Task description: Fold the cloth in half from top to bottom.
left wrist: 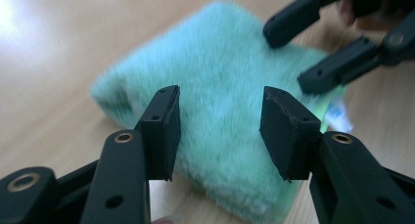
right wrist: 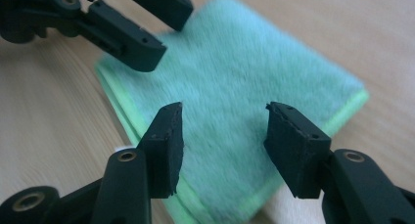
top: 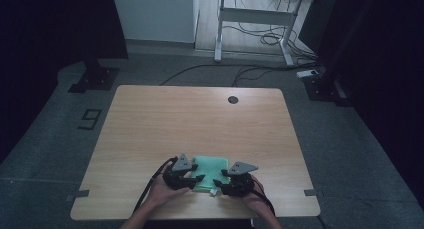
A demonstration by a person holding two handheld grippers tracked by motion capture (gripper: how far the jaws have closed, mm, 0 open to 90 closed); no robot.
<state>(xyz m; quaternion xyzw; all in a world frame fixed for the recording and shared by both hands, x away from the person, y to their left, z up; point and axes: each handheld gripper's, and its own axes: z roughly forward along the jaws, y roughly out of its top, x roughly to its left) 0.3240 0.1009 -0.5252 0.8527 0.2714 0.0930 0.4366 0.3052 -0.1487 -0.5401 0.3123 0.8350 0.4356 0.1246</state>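
Observation:
A folded green fluffy cloth [top: 210, 170] lies flat on the wooden table [top: 200, 119] near its front edge. My left gripper [top: 201, 179] sits at the cloth's left edge, its jaws apart and pointing over the cloth. From the right edge, my right gripper [top: 217, 183] faces it, also with jaws apart. In the left gripper view the open gripper [left wrist: 220, 131] hovers over the cloth [left wrist: 220, 82], with the right gripper [left wrist: 313, 53] beyond. In the right gripper view the open gripper [right wrist: 224, 145] frames the cloth [right wrist: 244, 72], with the left gripper [right wrist: 147, 28] opposite. Neither pair of pads presses on the cloth.
A small white tag [top: 213, 192] sticks out at the cloth's front corner. A round cable hole [top: 233, 99] sits near the table's far edge. On the floor beyond are a desk frame [top: 255, 19], cables [top: 260, 39] and a dark stand base [top: 94, 79].

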